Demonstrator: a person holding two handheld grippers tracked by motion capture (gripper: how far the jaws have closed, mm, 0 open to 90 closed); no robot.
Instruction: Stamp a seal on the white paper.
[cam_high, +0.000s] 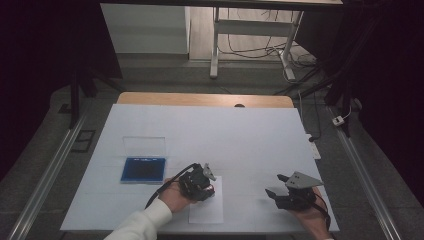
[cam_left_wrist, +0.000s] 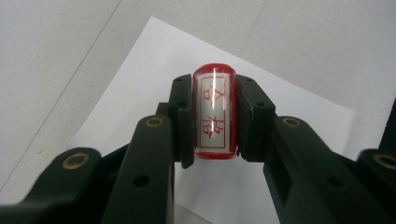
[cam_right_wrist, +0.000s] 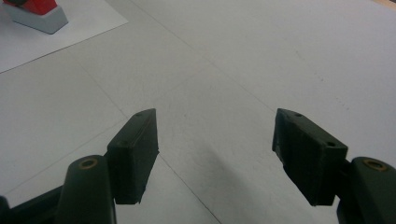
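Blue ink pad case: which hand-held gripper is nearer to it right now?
Left. The left hand-held gripper sits just right of the blue ink pad case, shut on a red stamp over the paper sheet. The right hand-held gripper hovers open, much farther right.

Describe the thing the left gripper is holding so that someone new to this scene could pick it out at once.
On the white table cover, find the small white paper sheet near the front edge. Above it, the left gripper grips a small stamp between its fingers. It is the one red, clear-cased piece with red characters, unlike the blue case farther left.
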